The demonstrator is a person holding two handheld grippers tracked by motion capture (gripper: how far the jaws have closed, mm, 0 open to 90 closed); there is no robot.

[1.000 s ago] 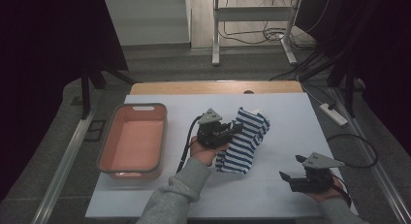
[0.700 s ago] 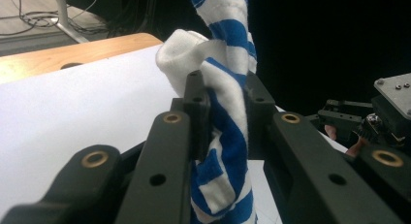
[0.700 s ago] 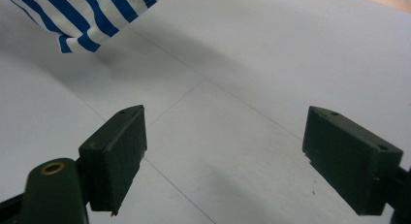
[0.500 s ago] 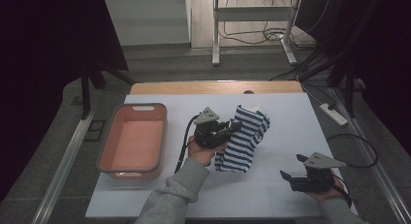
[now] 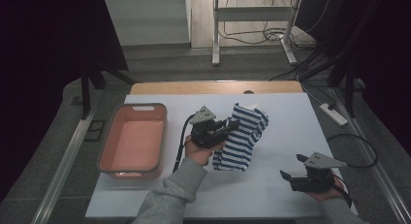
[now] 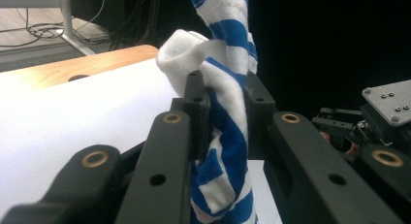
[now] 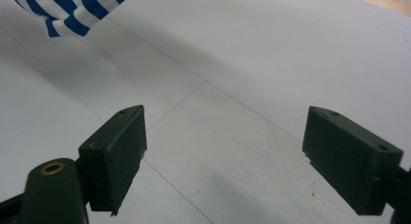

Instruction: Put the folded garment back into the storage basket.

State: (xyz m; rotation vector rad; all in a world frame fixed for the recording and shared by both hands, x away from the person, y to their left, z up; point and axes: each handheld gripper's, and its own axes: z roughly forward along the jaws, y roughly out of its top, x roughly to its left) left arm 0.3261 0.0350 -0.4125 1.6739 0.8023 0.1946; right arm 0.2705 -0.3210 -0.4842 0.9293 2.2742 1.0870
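Cloth (image 5: 241, 139), striped blue and white, hangs above the white table (image 5: 291, 122), pinched between the jaws of our left gripper (image 5: 231, 125). Our right gripper (image 5: 290, 168) rests near the table's right edge, jaws spread apart, well away from the pink tray (image 5: 133, 140).

You see a blue-and-white striped cloth (image 5: 241, 139) at the white tabletop's (image 5: 281, 122) centre, a salmon-pink tray (image 5: 133, 141) with a grey rim at nine o'clock, and your black tools wearing grey plates and grey sleeves.
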